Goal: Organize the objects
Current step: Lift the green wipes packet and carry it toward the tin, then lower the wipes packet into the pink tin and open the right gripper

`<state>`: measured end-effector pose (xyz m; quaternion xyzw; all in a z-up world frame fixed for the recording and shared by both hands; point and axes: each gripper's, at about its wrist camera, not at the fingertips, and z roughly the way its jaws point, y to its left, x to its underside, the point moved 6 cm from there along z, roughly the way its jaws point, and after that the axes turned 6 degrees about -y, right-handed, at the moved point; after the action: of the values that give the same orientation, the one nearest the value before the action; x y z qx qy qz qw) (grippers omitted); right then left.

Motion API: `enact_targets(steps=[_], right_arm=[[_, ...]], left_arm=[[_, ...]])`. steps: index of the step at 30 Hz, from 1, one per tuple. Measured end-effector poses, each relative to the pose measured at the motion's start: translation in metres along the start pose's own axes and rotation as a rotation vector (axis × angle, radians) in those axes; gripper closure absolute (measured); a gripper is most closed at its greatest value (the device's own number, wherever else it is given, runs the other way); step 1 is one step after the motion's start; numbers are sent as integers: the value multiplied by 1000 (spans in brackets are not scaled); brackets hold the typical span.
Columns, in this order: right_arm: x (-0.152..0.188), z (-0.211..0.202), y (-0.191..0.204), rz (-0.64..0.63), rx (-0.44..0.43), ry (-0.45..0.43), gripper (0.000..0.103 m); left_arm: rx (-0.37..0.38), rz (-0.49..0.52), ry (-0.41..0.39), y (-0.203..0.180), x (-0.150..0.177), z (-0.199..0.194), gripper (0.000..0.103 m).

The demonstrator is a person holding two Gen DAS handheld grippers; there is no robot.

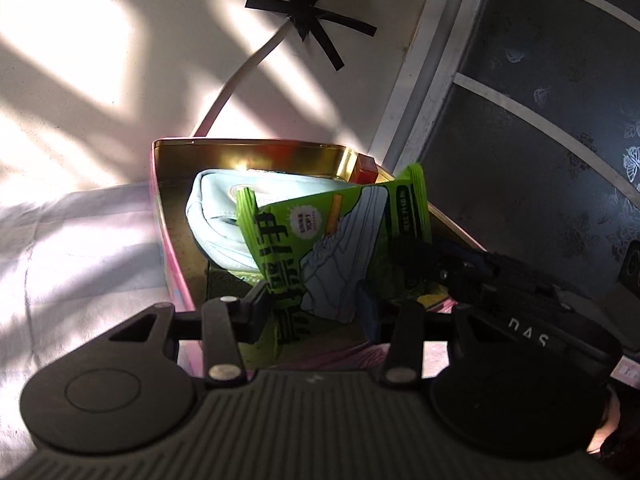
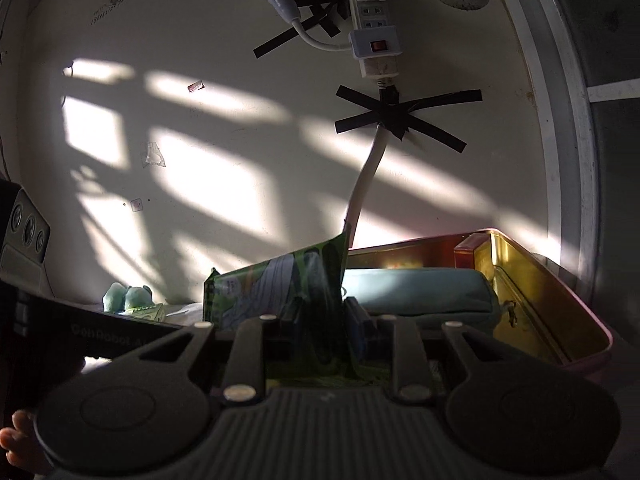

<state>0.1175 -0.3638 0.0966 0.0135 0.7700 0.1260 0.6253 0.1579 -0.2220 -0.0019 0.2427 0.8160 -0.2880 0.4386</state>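
Note:
A green snack packet (image 1: 320, 240) with a pale shoe picture stands tilted over a gold-lined pink tin box (image 1: 176, 280). A light blue pouch (image 1: 216, 216) lies inside the box, with a red item (image 1: 366, 168) at the far corner. My left gripper (image 1: 316, 308) sits at the packet's lower end, one finger on each side of it. My right gripper (image 2: 320, 320), seen from the side in the left wrist view (image 1: 436, 264), is shut on the packet (image 2: 280, 284) at its right edge. The pouch (image 2: 416, 292) and box (image 2: 552, 304) lie beyond.
The box rests on a pale sheet (image 1: 80, 248) against a wall. A white cable (image 1: 240, 80) taped with black strips leads up to a power strip (image 2: 374, 28). A dark patterned panel (image 1: 540, 140) stands to the right. A small green plush (image 2: 128, 298) sits far left.

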Motion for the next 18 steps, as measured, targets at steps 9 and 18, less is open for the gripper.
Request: enact_targets(steps=[9, 18], right_arm=[[6, -9, -7, 42, 84, -81, 48], [14, -25, 44, -66, 82, -123, 46]], left_arm=[[-117, 130, -68, -2, 4, -27, 44], [-215, 167, -100, 19, 21, -72, 40]])
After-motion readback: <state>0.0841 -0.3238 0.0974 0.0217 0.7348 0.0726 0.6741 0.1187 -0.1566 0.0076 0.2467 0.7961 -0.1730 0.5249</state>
